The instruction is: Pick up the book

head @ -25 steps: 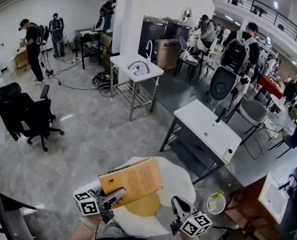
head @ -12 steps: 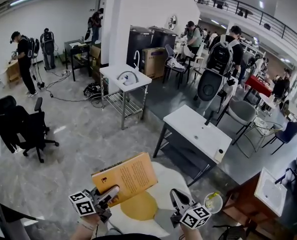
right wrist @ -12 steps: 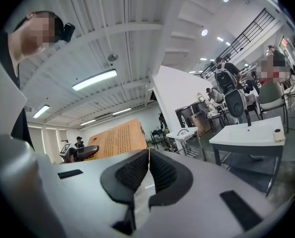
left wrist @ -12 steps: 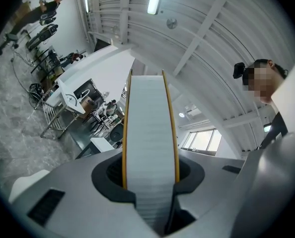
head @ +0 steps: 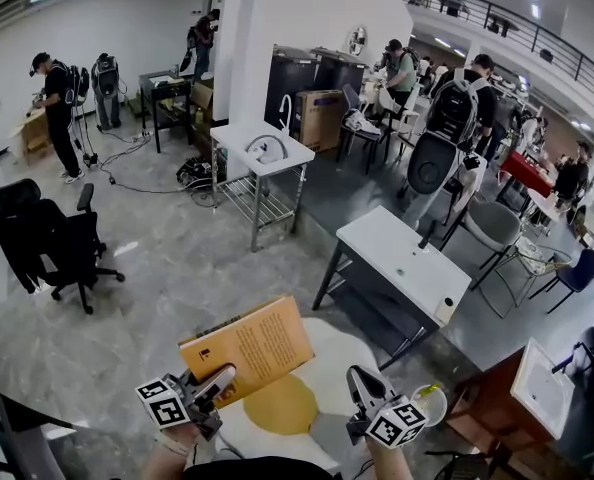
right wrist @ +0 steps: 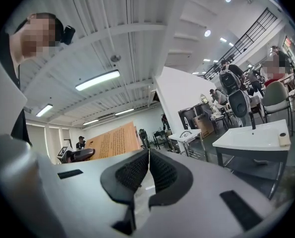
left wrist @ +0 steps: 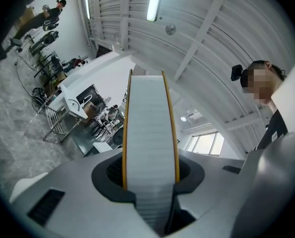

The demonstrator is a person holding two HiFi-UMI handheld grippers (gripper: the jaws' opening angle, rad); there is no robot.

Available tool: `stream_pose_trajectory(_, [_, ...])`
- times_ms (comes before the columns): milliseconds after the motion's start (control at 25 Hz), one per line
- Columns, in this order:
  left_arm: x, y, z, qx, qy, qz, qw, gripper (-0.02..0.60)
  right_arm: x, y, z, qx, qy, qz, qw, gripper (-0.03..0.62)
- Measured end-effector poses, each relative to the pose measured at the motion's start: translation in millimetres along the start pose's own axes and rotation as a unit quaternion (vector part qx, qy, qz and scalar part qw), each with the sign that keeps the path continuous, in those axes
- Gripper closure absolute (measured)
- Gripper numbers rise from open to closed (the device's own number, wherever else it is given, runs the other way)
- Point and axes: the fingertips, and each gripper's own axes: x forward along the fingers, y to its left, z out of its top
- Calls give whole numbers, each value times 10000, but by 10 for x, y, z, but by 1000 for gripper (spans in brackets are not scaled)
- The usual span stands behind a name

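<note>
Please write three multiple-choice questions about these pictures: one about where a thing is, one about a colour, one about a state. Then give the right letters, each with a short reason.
1. Where is the book?
A. on the floor
B. between the jaws of the left hand-held gripper
C. on a chair

2. What colour is its cover?
A. blue
B. green
C. orange

3. How do the jaws of the right hand-held gripper stand?
A. together, with nothing between them
B. closed on the book
C. wide apart

Answers:
1 B: the left gripper view shows the book's page edge clamped between the pads.
2 C: the head view shows an orange cover.
3 A: the right gripper view shows the pads meeting with nothing between them.
</note>
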Motion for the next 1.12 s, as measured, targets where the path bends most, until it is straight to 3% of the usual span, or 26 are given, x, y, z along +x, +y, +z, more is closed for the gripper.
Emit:
stream_pose_trajectory(320, [1, 101, 40, 53, -50, 29, 10000, 426, 154, 193, -59, -862, 100, 299, 9958, 568])
stream_pose_trajectory(520, [-14, 109, 50, 79, -21, 37, 10000, 426, 210, 173, -70, -557, 88, 329, 9979, 568])
stream_pose_trajectory(1120, [-72, 229, 50, 63, 77, 125, 9999, 426, 279, 108, -108, -480, 109, 187, 9986, 568])
